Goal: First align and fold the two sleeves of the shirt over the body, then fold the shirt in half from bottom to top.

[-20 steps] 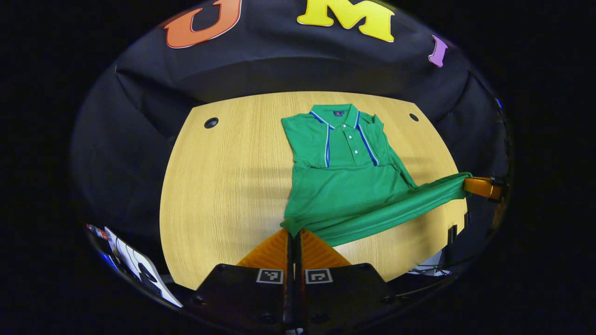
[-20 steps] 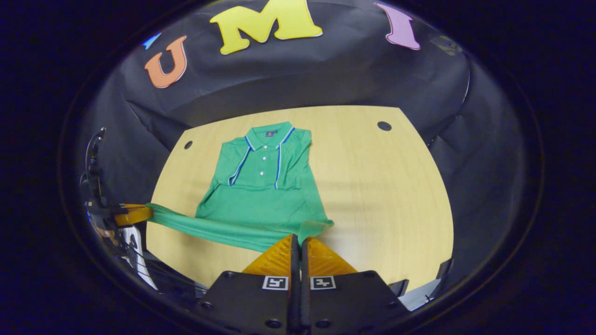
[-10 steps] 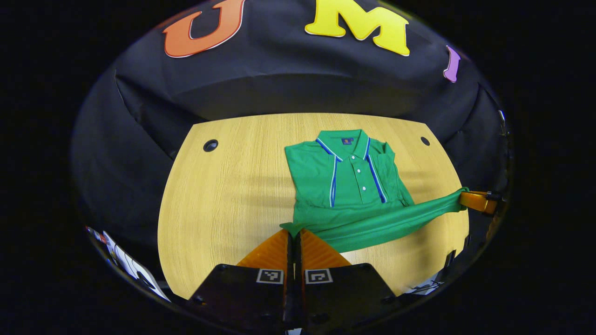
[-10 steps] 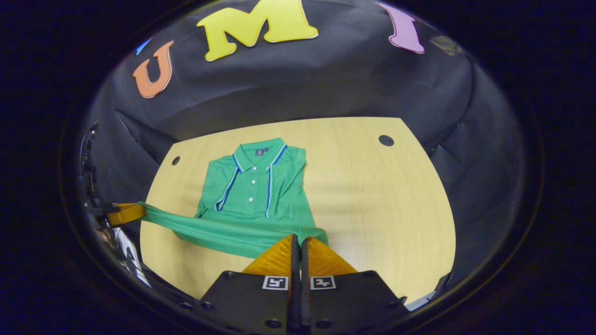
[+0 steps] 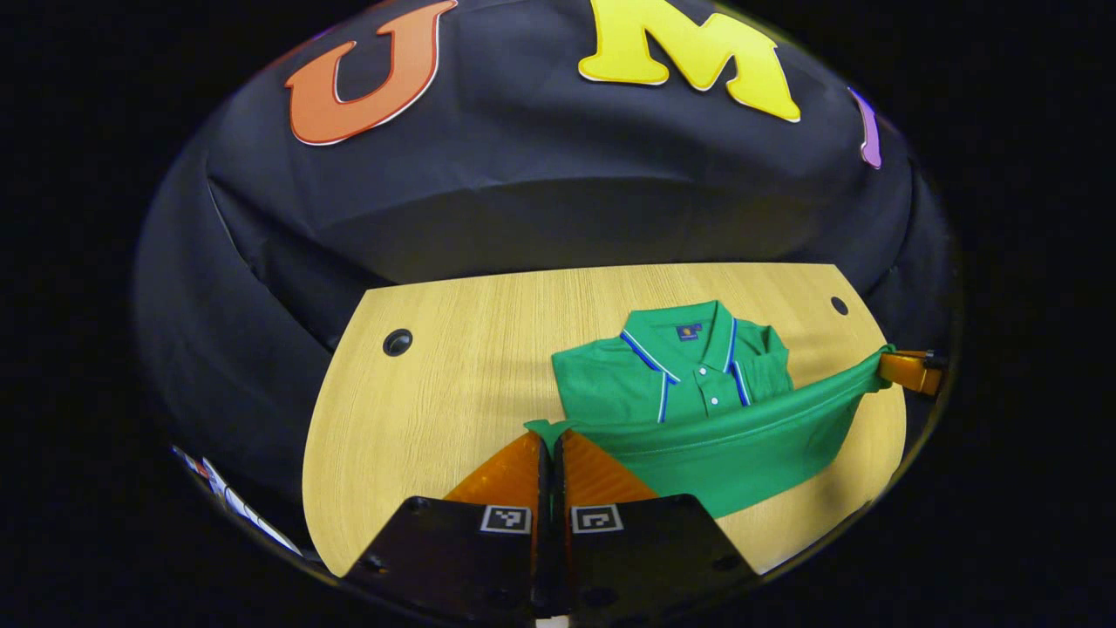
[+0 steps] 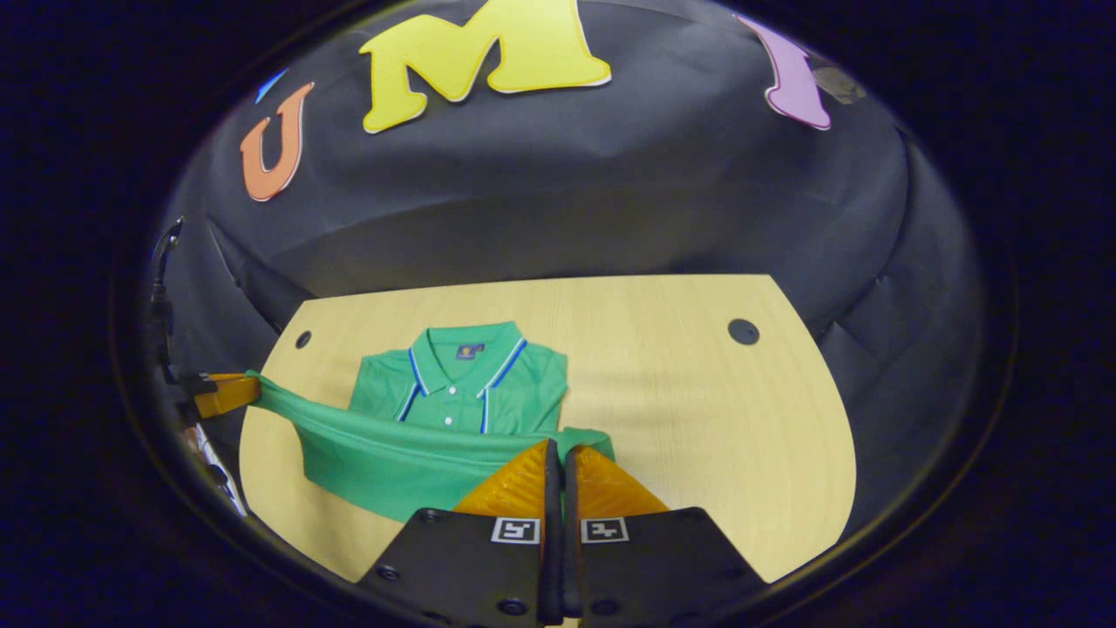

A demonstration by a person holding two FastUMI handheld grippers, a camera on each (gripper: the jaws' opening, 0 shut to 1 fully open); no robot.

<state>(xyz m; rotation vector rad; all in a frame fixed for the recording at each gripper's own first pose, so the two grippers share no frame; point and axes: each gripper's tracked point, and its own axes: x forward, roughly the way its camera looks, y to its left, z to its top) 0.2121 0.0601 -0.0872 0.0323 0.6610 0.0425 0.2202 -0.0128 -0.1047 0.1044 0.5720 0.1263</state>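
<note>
Left gripper (image 5: 549,433) and right gripper (image 6: 559,447) each pinch a bottom corner of the green shirt (image 5: 697,388), lifting its hem over the table (image 5: 436,384). That raised hem hides the shirt's lower part.

My left gripper (image 5: 549,440) and right gripper (image 6: 558,449) each clamp a bottom corner of the shirt (image 5: 697,392), its raised hem stretched between them like a barrier. Bare table (image 5: 436,392) lies open from 9 to 11 o'clock in the left gripper view, and from 1 to 3 in the right gripper view.
</note>
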